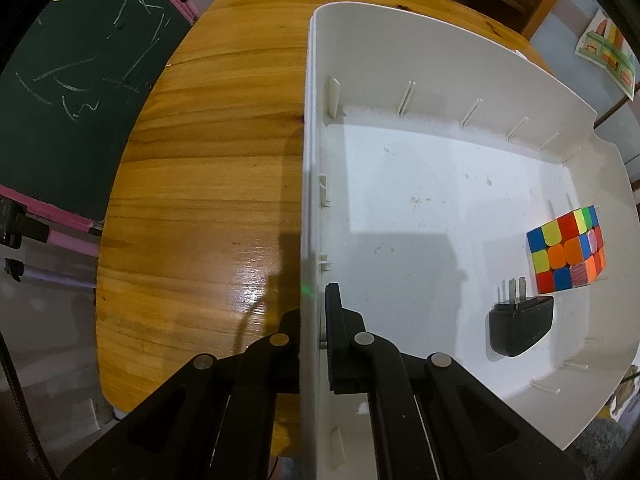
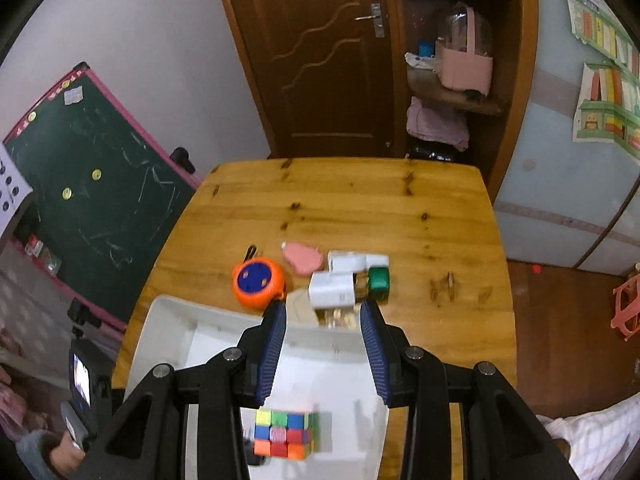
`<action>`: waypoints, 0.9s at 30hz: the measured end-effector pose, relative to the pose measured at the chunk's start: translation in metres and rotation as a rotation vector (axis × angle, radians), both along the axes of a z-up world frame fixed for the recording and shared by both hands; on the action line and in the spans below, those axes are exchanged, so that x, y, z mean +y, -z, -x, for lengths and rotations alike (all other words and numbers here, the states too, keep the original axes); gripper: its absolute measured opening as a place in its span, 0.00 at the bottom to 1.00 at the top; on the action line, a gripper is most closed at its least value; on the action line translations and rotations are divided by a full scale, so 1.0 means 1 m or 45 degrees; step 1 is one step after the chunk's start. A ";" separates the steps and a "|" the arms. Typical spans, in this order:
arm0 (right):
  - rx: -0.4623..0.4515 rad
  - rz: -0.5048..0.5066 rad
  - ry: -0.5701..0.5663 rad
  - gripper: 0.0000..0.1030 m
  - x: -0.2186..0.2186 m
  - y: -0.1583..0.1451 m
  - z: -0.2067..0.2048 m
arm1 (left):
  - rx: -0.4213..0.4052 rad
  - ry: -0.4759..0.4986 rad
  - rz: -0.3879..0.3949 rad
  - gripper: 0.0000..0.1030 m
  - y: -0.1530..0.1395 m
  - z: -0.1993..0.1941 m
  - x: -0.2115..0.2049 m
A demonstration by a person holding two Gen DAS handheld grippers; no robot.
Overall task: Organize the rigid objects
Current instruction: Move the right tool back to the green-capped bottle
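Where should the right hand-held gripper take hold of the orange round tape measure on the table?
Probably across the orange tape measure's rim, coming from above: it lies flat, blue face up, its sides clear for the right hand-held gripper, whose fingers stand apart and empty.
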State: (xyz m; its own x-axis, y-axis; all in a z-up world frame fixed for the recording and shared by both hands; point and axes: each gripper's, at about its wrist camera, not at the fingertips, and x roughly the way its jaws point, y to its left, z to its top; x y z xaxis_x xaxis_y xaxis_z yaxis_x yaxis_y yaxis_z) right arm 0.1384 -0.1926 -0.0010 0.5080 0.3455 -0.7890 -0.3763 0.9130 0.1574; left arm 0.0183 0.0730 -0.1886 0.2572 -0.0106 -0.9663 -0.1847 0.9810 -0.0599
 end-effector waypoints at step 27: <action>0.394 0.112 0.105 0.51 0.013 0.112 -0.133 | 0.003 0.006 -0.008 0.03 -0.001 0.000 -0.004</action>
